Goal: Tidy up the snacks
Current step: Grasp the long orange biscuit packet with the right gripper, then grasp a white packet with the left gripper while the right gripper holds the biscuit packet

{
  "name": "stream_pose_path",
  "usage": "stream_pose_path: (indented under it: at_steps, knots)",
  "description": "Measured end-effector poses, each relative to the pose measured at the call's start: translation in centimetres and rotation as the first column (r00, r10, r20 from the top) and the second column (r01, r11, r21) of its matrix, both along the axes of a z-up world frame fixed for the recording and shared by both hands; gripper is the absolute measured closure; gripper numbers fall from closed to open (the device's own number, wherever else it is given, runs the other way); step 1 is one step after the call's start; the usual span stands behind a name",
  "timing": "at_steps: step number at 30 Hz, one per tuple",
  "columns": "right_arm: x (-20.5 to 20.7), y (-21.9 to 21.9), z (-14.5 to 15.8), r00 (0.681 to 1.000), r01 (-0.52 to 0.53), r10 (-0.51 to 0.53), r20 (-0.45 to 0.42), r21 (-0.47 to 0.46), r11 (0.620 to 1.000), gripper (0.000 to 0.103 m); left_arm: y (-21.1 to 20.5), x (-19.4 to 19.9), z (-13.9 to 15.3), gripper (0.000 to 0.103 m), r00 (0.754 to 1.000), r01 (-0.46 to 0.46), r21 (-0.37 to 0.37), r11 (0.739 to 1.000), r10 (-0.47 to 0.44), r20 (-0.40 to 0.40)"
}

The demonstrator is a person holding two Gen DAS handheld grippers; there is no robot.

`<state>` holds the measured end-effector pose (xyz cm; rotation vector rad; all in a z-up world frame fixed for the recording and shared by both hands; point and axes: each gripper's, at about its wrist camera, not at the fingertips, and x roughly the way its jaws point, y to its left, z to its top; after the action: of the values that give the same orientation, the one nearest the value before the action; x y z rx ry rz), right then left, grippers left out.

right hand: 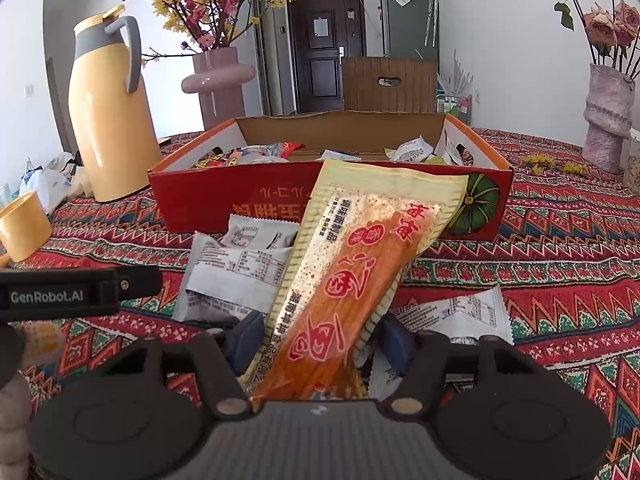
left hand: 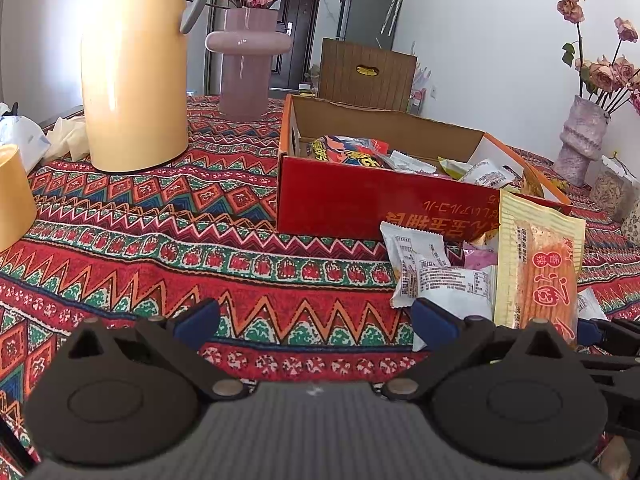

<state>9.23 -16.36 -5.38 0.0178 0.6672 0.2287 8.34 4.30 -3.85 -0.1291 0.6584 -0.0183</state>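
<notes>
Right gripper (right hand: 320,340) clamped across the lower part of the long orange snack packet (right hand: 344,280), top tilted ahead of the jaws toward the red box (right hand: 192,200), presumably for dropping inside. White packets (right hand: 236,268) lying loose just beyond the jaws, before the box. Left gripper (left hand: 316,316) spread wide, empty over the tablecloth (left hand: 160,220), probably waiting.
</notes>
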Motion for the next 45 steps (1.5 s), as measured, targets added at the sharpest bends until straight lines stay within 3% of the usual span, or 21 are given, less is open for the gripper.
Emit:
stream_pose_path:
  at_steps: [19, 31, 45]
  knots:
    - [-1.1, -1.9, 0.4, 1.000, -0.028, 0.026, 0.017, 0.100, 0.995, 0.070, 0.4, 0.3, -0.2, 0.000, 1.000, -0.023, -0.018, 1.000, 0.022, -0.021]
    - [-1.8, -5.3, 2.6, 0.992, 0.005, -0.025, 0.123, 0.157, 0.988, 0.070, 0.5, 0.5, -0.3, 0.000, 0.999, -0.042, -0.017, 0.999, 0.042, -0.032]
    - [0.0, -10.8, 2.0, 0.984, 0.062, -0.097, 0.149, 0.225, 0.972, 0.070, -0.1, 0.6, 0.3, 0.000, 0.997, -0.071, 0.032, 0.997, 0.072, -0.027]
